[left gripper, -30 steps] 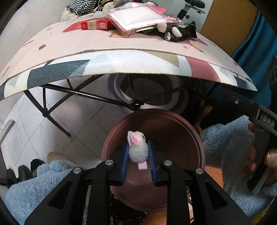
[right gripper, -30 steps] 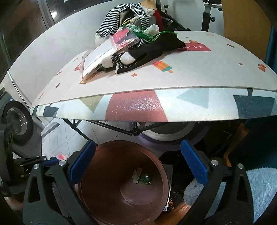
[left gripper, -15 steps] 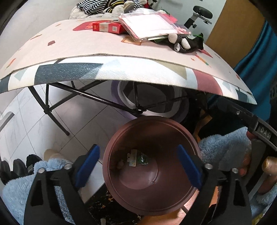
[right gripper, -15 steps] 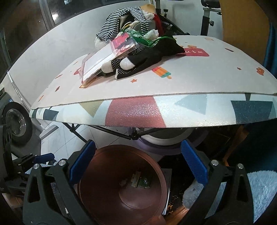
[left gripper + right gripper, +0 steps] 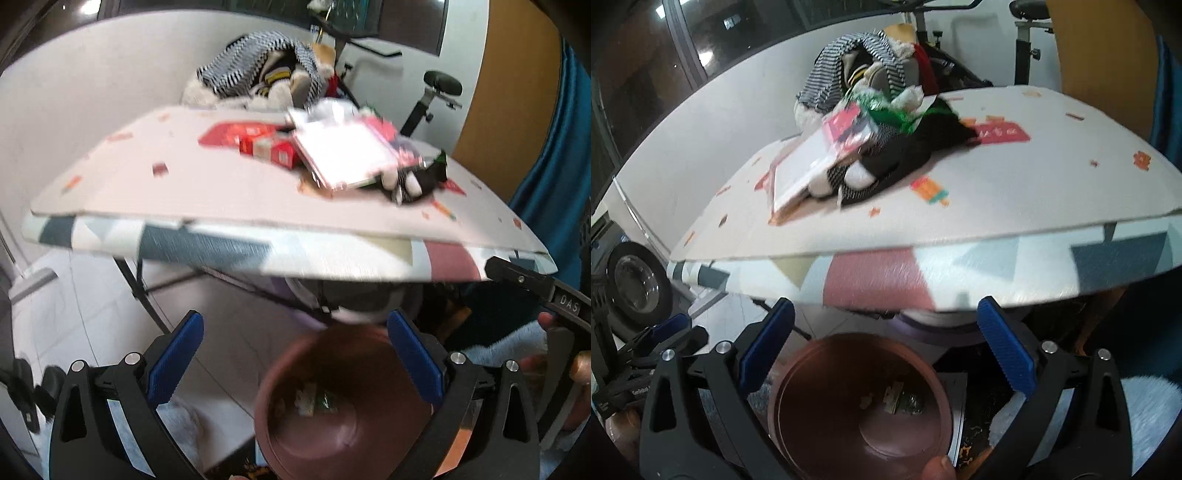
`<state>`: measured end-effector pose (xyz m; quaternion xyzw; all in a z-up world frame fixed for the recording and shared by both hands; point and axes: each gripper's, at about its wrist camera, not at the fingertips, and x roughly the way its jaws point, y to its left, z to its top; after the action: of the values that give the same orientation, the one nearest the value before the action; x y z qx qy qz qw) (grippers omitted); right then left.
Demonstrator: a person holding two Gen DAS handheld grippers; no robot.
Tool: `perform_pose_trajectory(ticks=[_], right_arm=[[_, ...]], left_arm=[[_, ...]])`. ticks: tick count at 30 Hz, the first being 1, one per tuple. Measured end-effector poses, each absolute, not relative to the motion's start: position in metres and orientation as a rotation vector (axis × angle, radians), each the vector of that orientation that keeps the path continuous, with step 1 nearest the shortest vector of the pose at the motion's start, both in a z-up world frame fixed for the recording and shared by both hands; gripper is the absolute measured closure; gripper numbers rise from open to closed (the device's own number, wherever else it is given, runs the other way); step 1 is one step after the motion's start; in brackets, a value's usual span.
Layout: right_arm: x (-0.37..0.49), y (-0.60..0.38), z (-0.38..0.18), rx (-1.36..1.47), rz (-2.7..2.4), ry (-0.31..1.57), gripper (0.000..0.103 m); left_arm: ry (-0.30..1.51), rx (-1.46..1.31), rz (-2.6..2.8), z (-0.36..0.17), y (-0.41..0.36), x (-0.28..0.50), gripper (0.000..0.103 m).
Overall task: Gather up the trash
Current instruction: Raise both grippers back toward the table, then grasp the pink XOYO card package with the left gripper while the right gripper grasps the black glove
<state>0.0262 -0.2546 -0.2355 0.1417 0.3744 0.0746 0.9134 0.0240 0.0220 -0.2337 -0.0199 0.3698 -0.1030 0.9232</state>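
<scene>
A brown round bin (image 5: 332, 435) stands on the floor below the table; it also shows in the right wrist view (image 5: 812, 398). Small scraps of trash (image 5: 901, 400) lie on its bottom. My left gripper (image 5: 295, 358) is open and empty, above the bin and tilted up toward the table. My right gripper (image 5: 884, 347) is open and empty above the bin. On the patterned table (image 5: 207, 184) lie a red box (image 5: 269, 147), a clear plastic package (image 5: 343, 155) and a black dotted cloth (image 5: 908, 155).
Striped clothes (image 5: 849, 70) are piled at the table's far edge. Black folding legs (image 5: 144, 295) and a white-and-purple tub (image 5: 934, 321) sit under the table. An exercise bike (image 5: 436, 96) stands behind. Blue fuzzy sleeves (image 5: 509, 343) flank the bin.
My left gripper opened and let the small white-and-pink scrap fall into the bin. Both grippers have since risen and tilted up toward the tabletop.
</scene>
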Motion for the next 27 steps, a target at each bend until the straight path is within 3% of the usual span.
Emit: perform_pose_trajectory(ticks=[11, 27], right_arm=[[0.057, -0.278, -0.211, 0.335, 0.138, 0.754, 0.006], [0.096, -0.303, -0.208, 0.365, 0.104, 0.749, 0.006]], left_arm=[[0.586, 0.072, -0.367, -0.185, 0.011, 0.065, 0.006], [0.615, 0.528, -0.620, -0.185, -0.056, 0.180, 0.006]])
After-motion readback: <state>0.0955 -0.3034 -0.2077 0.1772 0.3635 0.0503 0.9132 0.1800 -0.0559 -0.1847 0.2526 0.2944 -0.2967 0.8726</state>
